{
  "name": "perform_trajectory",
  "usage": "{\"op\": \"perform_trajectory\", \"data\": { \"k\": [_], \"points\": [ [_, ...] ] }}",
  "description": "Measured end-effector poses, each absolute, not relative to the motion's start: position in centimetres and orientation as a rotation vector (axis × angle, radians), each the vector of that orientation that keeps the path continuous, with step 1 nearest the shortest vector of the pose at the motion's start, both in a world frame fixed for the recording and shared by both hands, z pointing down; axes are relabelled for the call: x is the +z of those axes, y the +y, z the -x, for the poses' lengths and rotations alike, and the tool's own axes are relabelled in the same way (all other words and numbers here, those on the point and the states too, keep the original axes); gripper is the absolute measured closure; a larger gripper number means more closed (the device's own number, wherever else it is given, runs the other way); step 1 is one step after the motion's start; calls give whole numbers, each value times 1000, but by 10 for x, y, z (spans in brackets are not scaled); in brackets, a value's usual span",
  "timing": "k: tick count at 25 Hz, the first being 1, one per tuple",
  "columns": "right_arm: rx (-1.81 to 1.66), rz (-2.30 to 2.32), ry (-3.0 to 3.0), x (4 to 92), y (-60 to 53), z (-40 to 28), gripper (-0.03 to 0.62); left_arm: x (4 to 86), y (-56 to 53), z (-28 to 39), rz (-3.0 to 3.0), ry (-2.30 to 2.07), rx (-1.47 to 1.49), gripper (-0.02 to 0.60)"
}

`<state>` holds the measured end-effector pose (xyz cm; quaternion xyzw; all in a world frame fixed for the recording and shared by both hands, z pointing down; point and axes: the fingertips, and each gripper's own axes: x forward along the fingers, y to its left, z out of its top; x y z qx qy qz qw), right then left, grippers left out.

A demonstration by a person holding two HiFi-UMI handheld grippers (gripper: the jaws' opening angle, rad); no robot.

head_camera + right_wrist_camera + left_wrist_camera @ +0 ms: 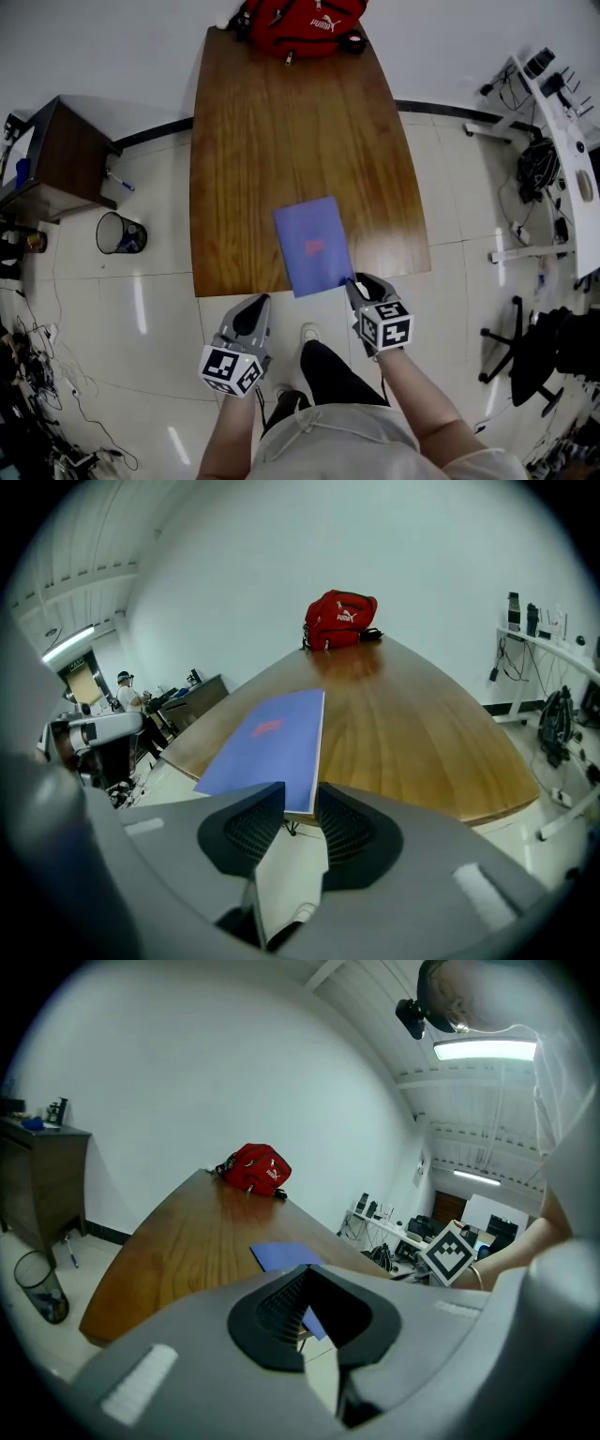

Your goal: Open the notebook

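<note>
A closed blue notebook (pixel 314 246) lies at the near edge of the long wooden table (pixel 253 141), its near end jutting a little past the edge. My right gripper (pixel 359 287) is just off the notebook's near right corner. In the right gripper view the jaws (pixel 300 822) stand narrowly open with nothing between them, and the notebook (pixel 272 738) lies right ahead. My left gripper (pixel 249 317) hangs below the table's edge, left of the notebook. Its jaws (pixel 314 1312) show a slim gap, empty, with the notebook (pixel 281 1255) beyond.
A red bag (pixel 298 23) sits at the table's far end. Left of the table stand a wire waste bin (pixel 120 233) and a dark cabinet (pixel 56 155). To the right are a white desk (pixel 572 141) with cables and an office chair (pixel 525 347).
</note>
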<state>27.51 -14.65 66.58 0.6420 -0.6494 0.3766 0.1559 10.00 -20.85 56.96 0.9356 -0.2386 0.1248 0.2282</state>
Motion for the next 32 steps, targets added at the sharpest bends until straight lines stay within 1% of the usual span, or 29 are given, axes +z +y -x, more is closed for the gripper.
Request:
{"op": "perform_trajectory", "data": {
  "k": [3, 5, 7, 13, 19, 23, 27, 32],
  "points": [
    [1081, -1841, -1835, 669, -145, -276, 503, 576, -208, -100, -2565, -648, 357, 577],
    [1076, -1831, -1828, 671, -145, -276, 539, 577, -210, -101, -2558, -649, 351, 577],
    [1077, -1834, -1830, 672, -145, -278, 557, 576, -210, -103, -2559, -640, 345, 577],
    [1108, -1895, -1829, 660, -145, -281, 577, 571, -213, -97, -2568, -635, 337, 577],
    [1060, -1951, -1908, 611, -149, -274, 582, 549, -209, -83, -2593, -651, 296, 577],
    [984, -1939, -2014, 567, -152, -249, 583, 529, -202, -65, -2611, -686, 261, 577],
    [931, -1885, -2138, 532, -155, -209, 583, 514, -192, -37, -2618, -746, 236, 577],
    [902, -1756, -2255, 518, -168, -149, 583, 506, -184, 5, -2598, -847, 231, 577]
  ]
}}
